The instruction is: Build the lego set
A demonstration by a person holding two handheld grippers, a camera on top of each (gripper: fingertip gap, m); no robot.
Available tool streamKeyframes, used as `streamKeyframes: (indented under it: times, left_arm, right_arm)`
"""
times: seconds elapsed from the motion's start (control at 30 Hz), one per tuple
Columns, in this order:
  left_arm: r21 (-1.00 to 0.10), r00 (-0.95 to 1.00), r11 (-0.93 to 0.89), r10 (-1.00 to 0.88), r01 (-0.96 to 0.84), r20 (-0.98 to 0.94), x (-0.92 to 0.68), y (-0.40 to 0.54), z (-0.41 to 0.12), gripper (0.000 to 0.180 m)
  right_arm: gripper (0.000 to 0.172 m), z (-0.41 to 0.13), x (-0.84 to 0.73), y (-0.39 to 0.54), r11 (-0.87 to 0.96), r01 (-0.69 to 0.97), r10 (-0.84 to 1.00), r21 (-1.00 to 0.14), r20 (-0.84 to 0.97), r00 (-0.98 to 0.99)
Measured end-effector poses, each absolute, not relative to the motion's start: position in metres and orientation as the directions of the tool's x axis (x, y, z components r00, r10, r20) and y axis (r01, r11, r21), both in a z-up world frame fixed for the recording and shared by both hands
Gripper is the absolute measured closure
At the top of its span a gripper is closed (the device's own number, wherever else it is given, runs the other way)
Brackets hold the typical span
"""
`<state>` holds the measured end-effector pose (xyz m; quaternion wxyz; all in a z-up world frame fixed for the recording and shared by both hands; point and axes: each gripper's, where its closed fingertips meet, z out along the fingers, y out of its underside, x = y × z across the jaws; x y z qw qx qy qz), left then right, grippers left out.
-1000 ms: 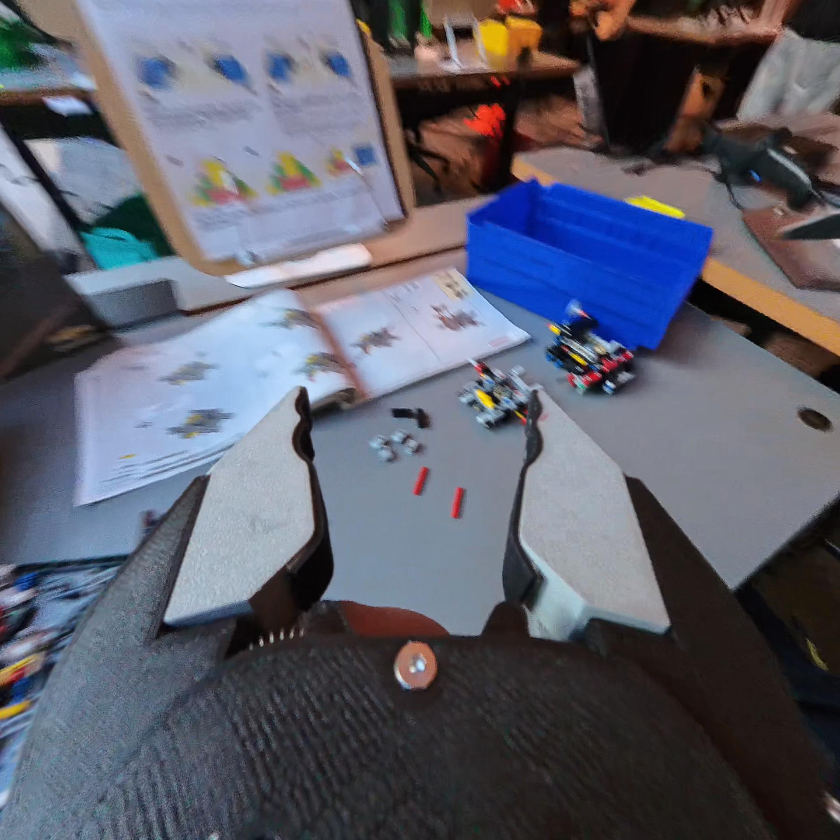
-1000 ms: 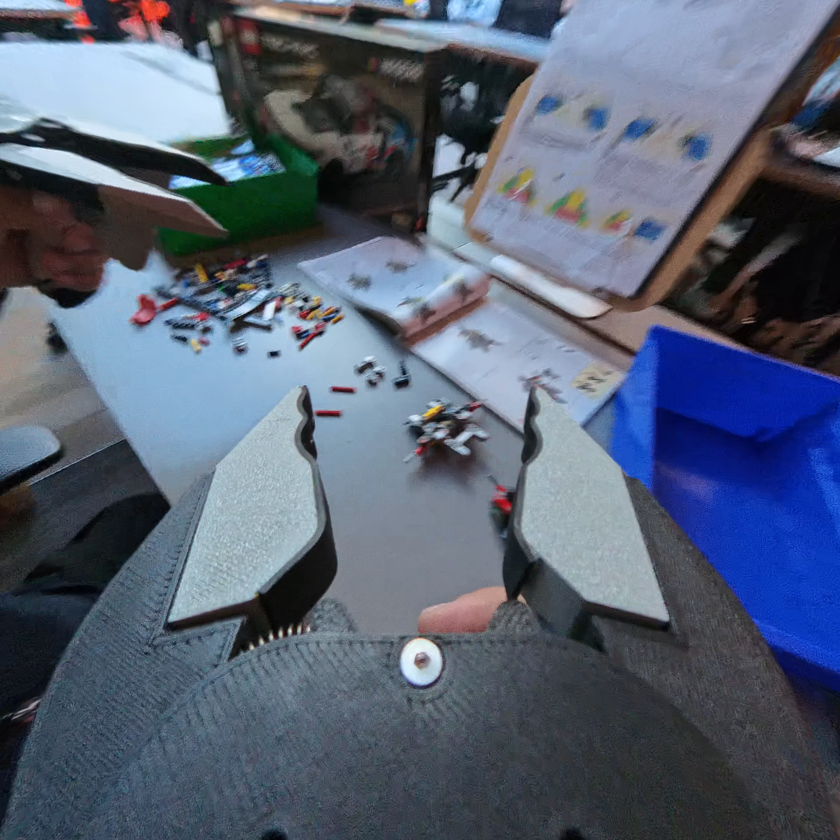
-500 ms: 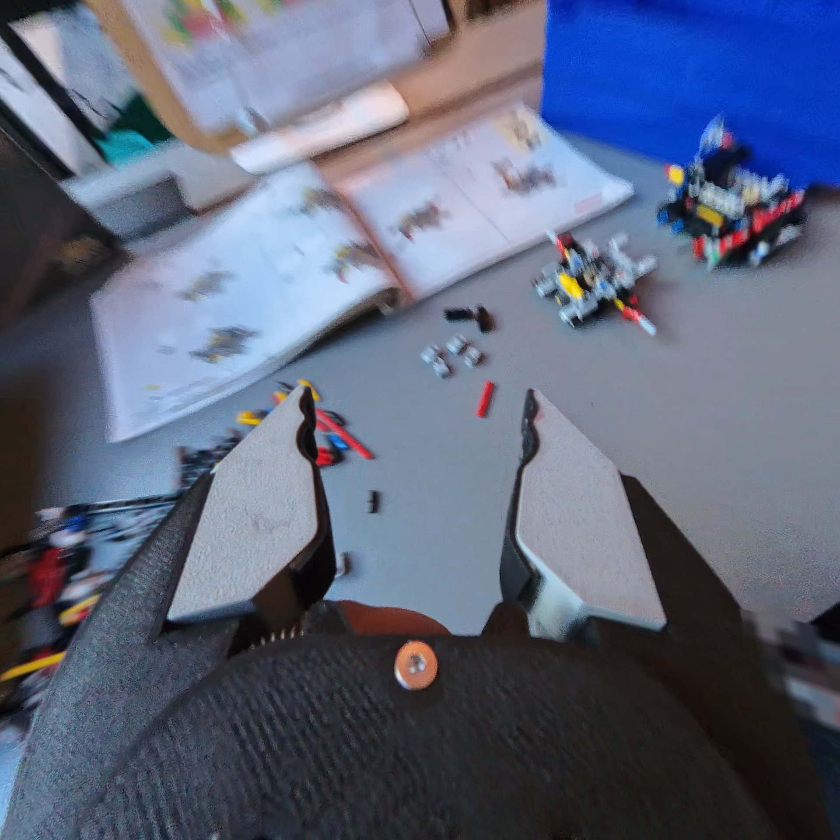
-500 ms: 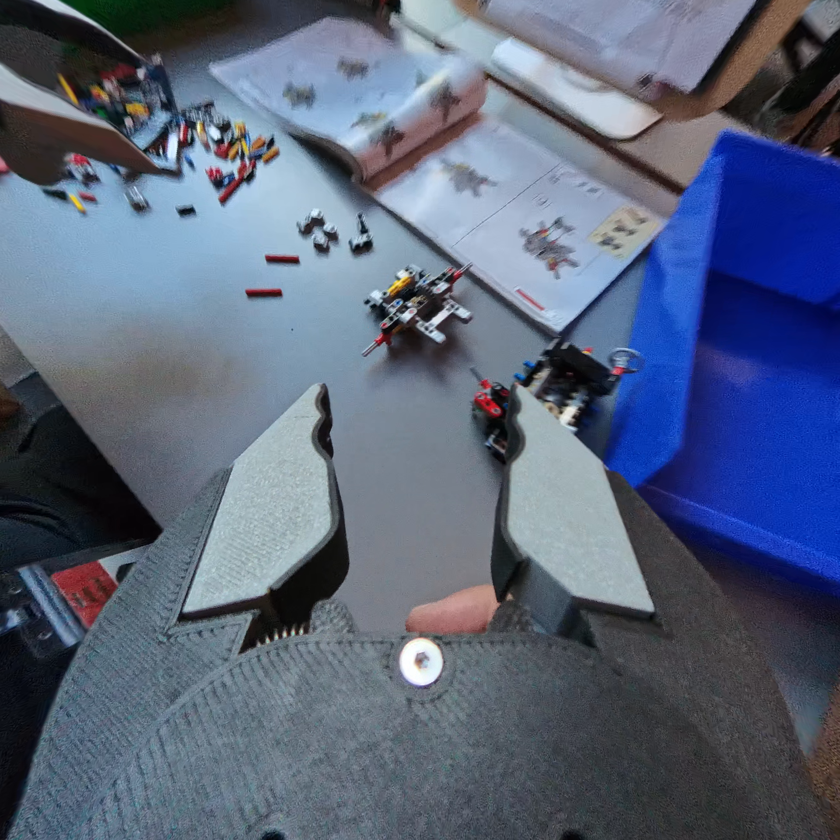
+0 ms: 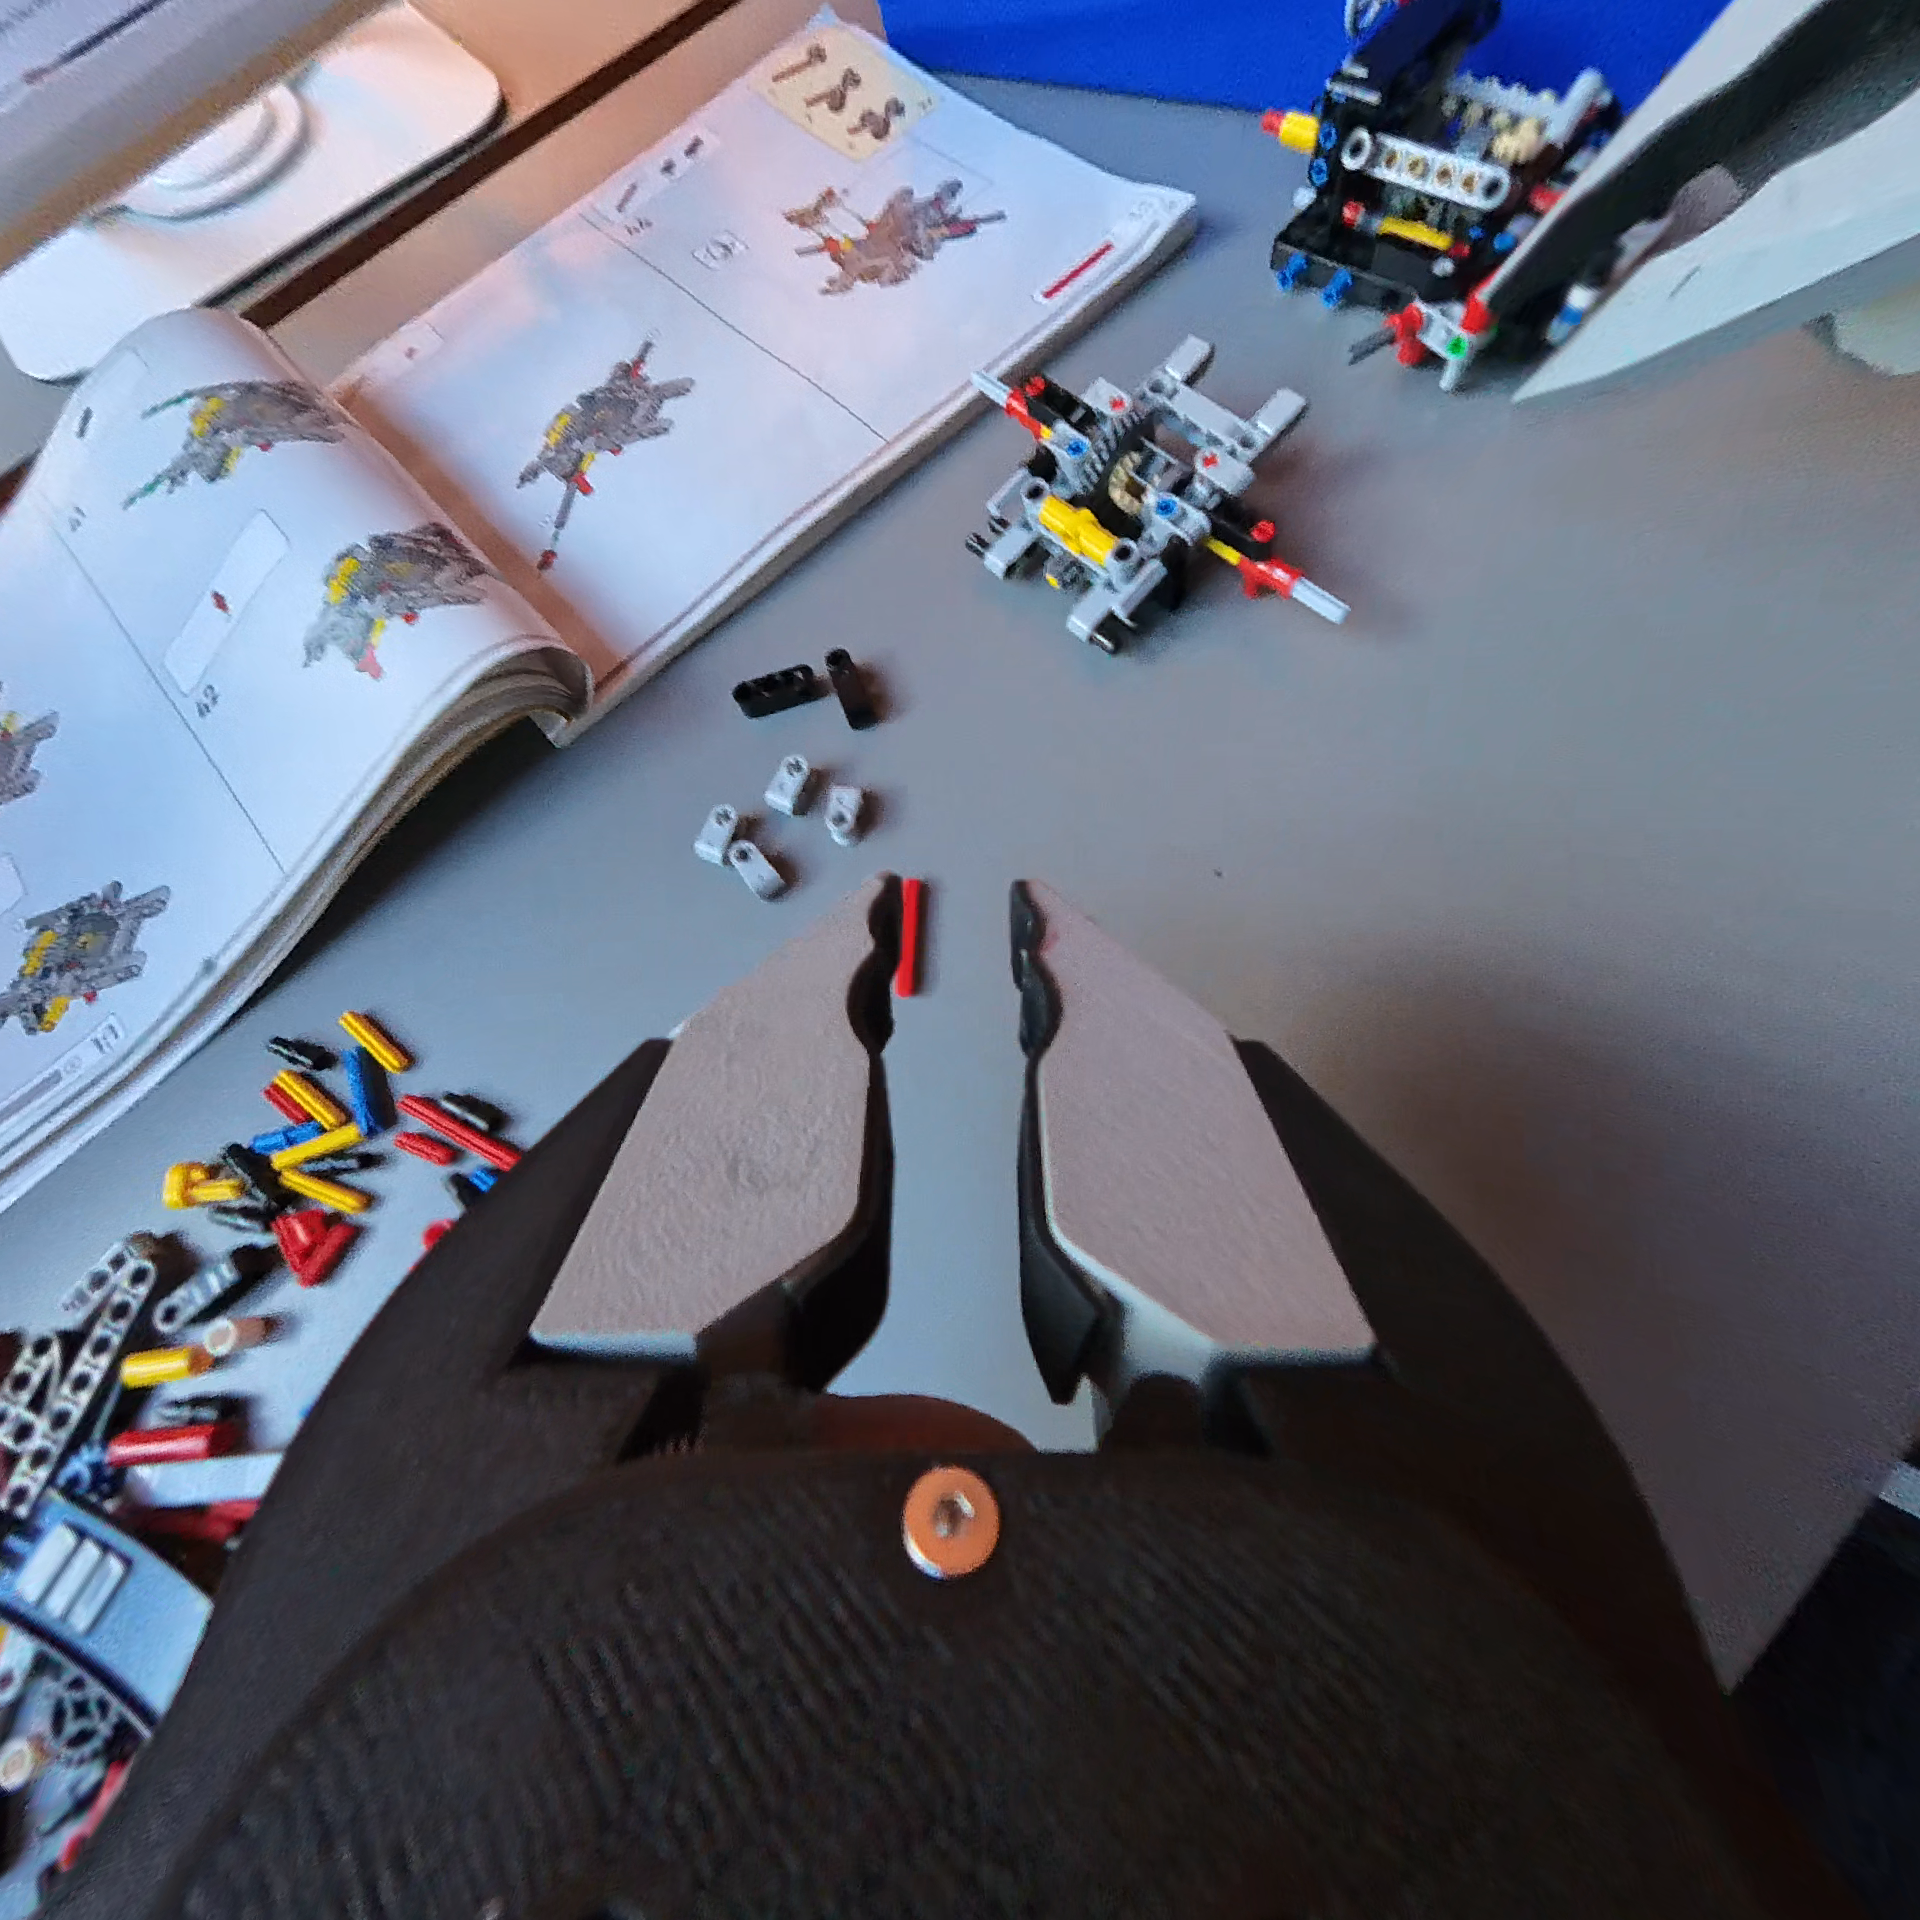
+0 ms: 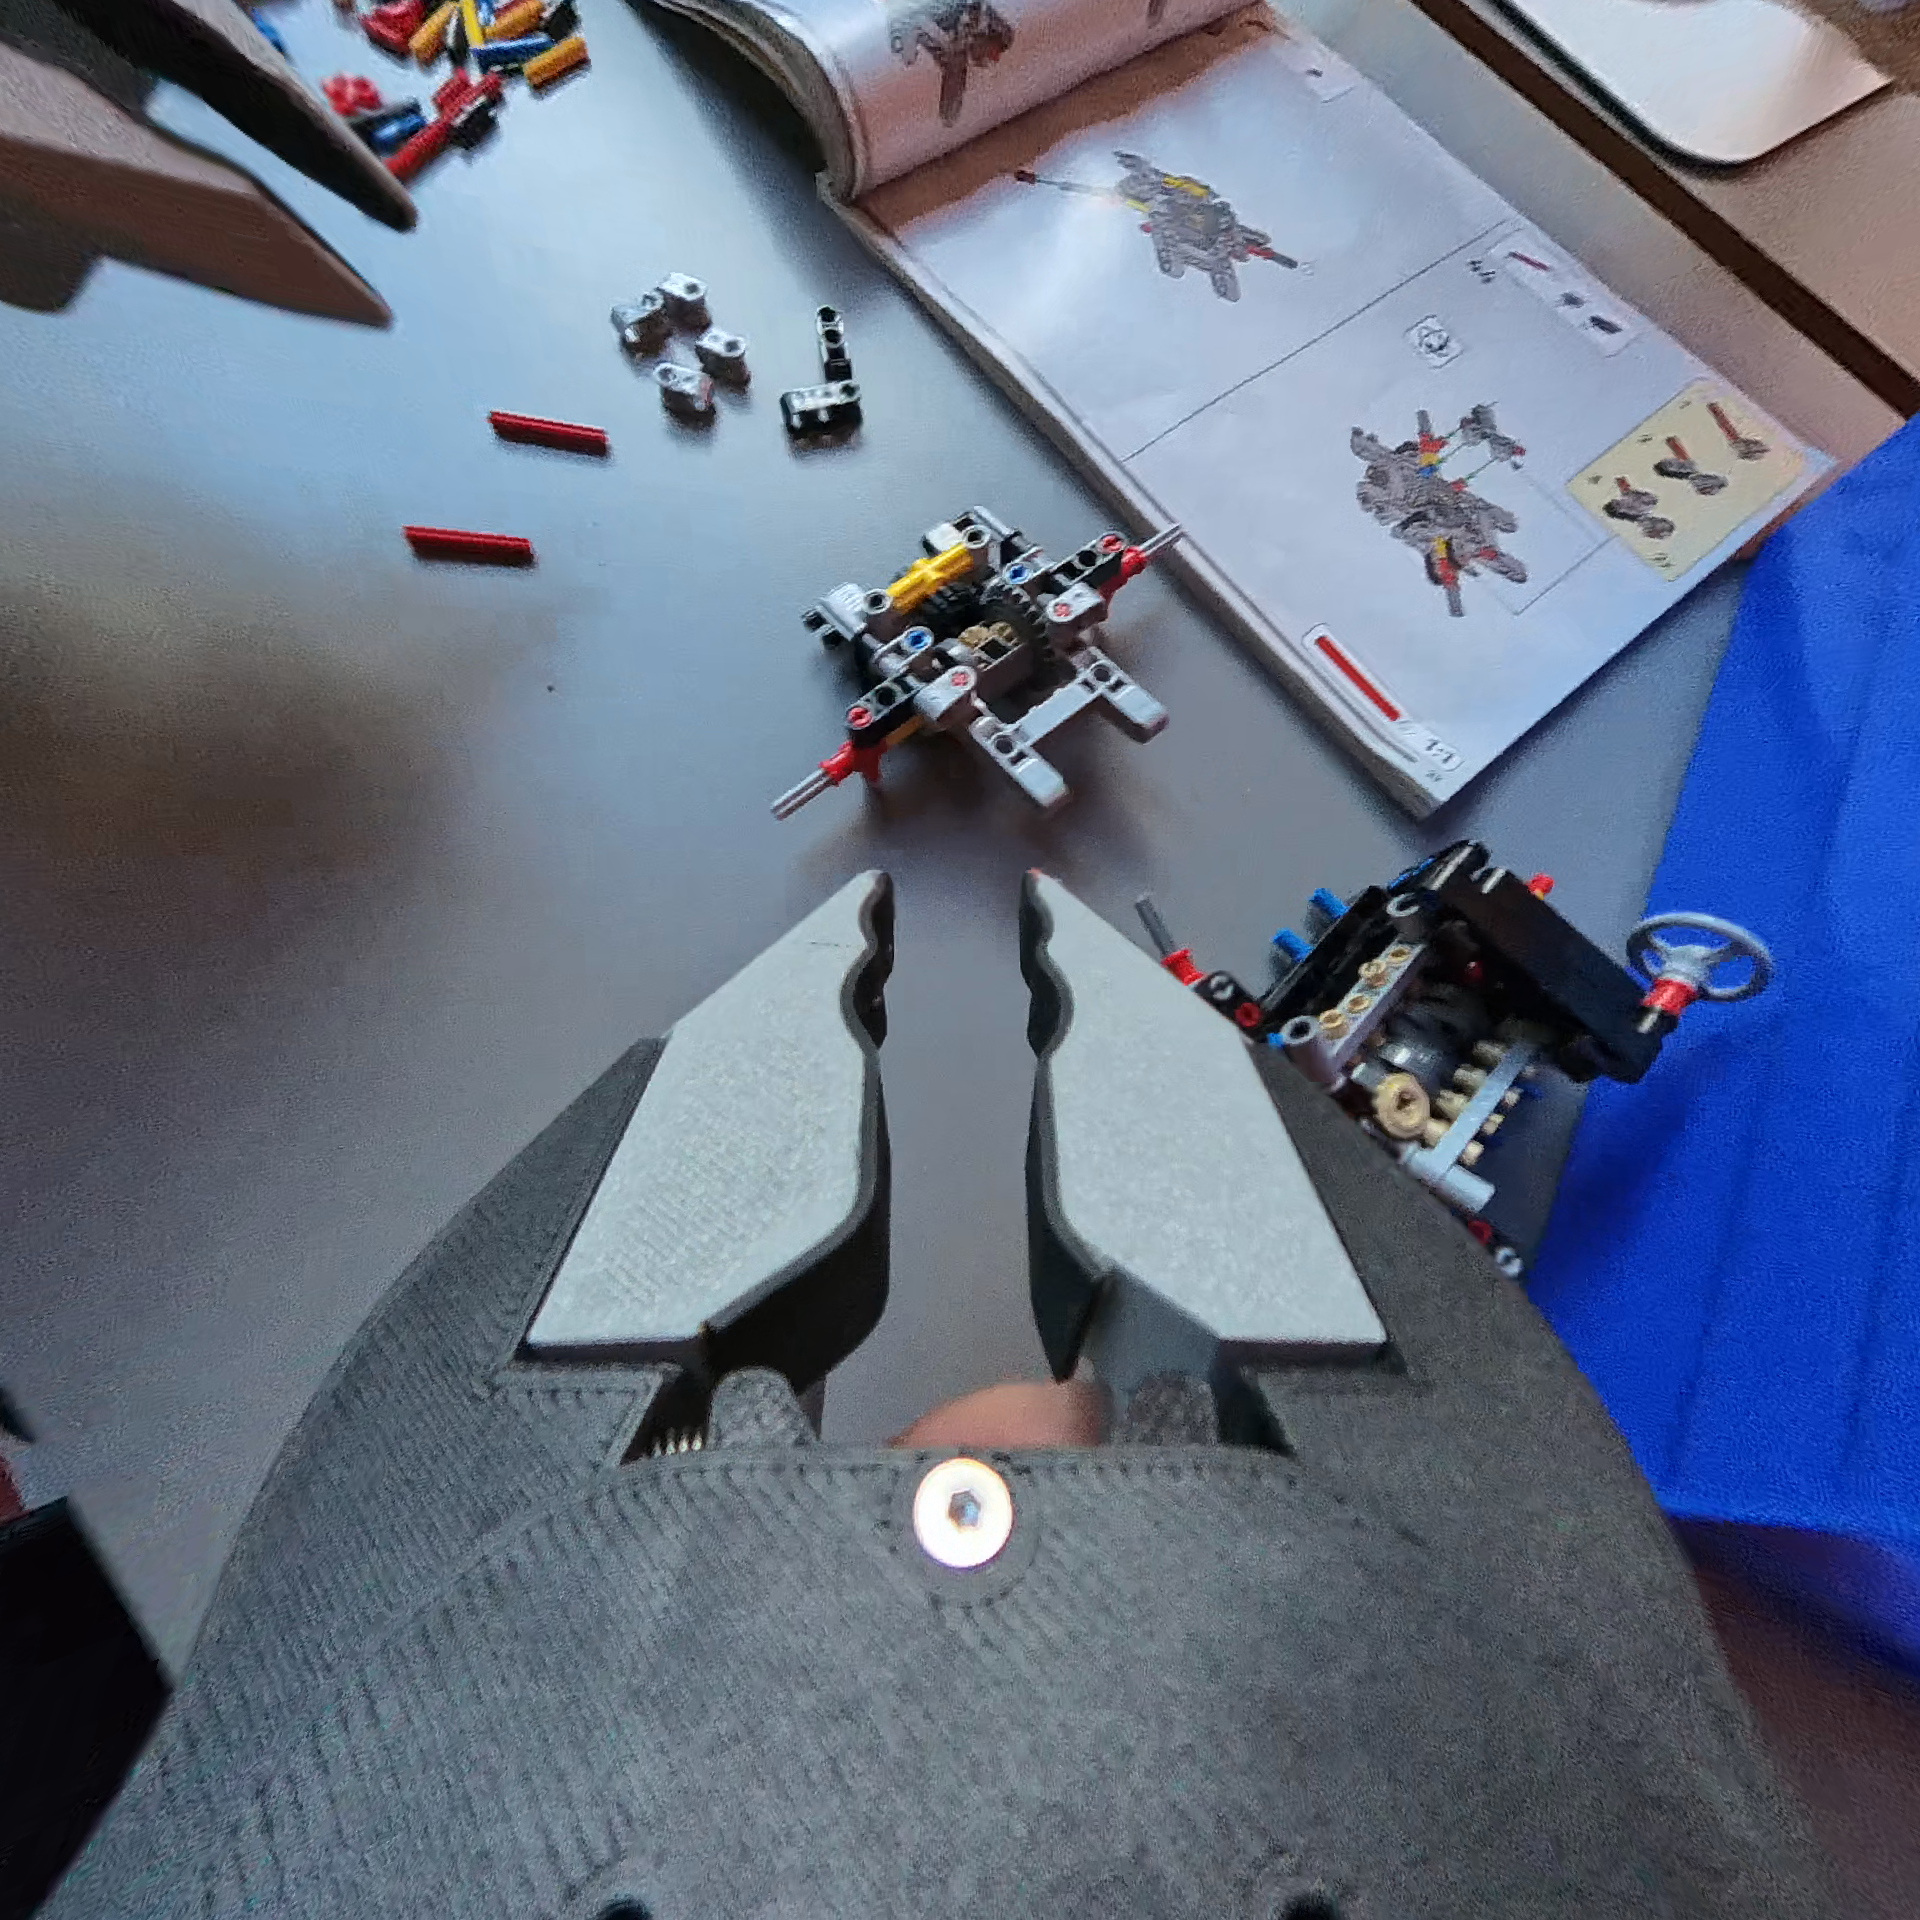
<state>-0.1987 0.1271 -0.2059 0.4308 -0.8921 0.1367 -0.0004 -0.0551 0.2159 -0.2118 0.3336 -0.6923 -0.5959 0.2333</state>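
Left gripper (image 5: 954, 894) hovers, seemingly empty, over red axle (image 5: 908, 937).

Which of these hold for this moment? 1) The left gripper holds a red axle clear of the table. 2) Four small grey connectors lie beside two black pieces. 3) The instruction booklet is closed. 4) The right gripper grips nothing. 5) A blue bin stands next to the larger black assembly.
1) False. The red axle lies on the table between the fingers of the left gripper, close to one finger, with a clear gap to the other.
2) True: grey connectors, black pieces.
3) False. The booklet lies open.
4) True. The right gripper has only bare table between its parted fingers.
5) True: blue bin, black assembly.
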Motion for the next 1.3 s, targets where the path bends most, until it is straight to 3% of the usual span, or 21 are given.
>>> streamKeyframes:
  times: [0.33,0.57,0.77,1.03,1.3]
  left_arm:
    - [-0.882,0.993,-0.468,-0.12,-0.063,-0.007,-0.215,0.206,-0.188,0.167]
    - [-0.958,0.986,-0.245,-0.118,-0.146,-0.12,-0.226,0.213,-0.169,0.166]
    - [-0.975,0.976,-0.214,-0.219,-0.057,-0.009,-0.21,0.199,-0.163,0.165]
    - [-0.938,0.952,-0.346,-0.297,-0.032,0.077,-0.189,0.199,-0.192,0.164]
    - [-0.955,0.969,-0.279,-0.245,-0.104,-0.034,-0.197,0.2,-0.185,0.166]
  right_arm:
    - [0.149,-0.21,-0.089,0.23,0.053,0.537,0.982,-0.842,0.141,0.125]
    - [0.149,-0.202,-0.096,0.225,0.139,0.391,0.977,-0.91,0.192,0.098]
    - [0.151,-0.187,-0.095,0.222,0.135,0.306,0.981,-0.942,0.17,0.09]
    - [0.153,-0.192,-0.094,0.214,0.162,0.331,0.978,-0.929,0.195,0.068]
    - [0.156,-0.19,-0.09,0.224,0.155,0.321,0.971,-0.934,0.203,0.122]
